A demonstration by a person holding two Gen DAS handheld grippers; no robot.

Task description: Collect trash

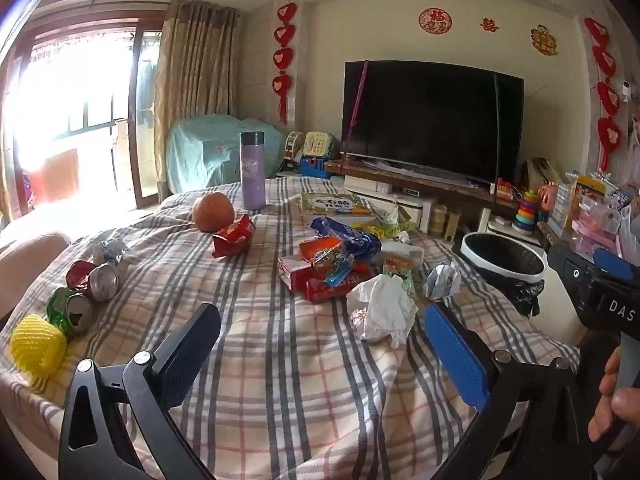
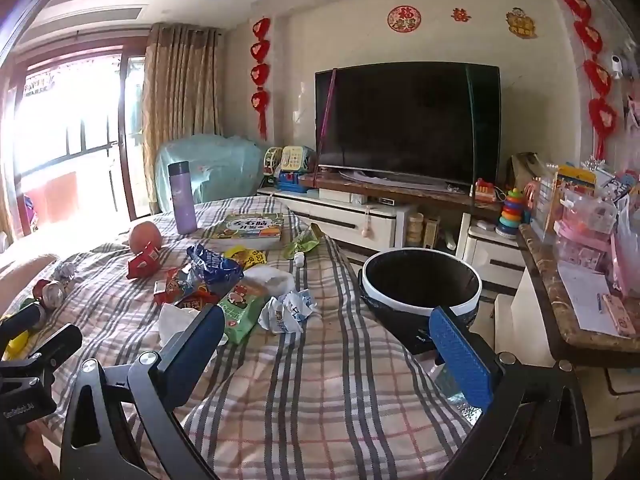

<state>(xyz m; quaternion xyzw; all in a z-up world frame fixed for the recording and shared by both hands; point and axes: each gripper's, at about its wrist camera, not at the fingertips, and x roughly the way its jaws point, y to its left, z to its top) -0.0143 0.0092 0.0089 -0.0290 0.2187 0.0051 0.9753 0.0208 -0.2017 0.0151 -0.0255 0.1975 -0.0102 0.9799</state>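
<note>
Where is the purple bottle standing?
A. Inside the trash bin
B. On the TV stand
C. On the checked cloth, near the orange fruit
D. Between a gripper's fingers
C. The purple bottle stands upright on the checked cloth, just right of the orange fruit; the trash bin sits off the table's right edge, and both the left gripper and right gripper are open with nothing between their fingers.

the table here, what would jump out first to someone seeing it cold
A heap of bright snack wrappers fills the middle of the plaid tablecloth, with a crumpled white tissue at its near edge. Crushed cans and a yellow foam net lie at the left edge. A white-rimmed trash bin stands open beside the table's right side, and both the left gripper and right gripper are open and empty.
</note>
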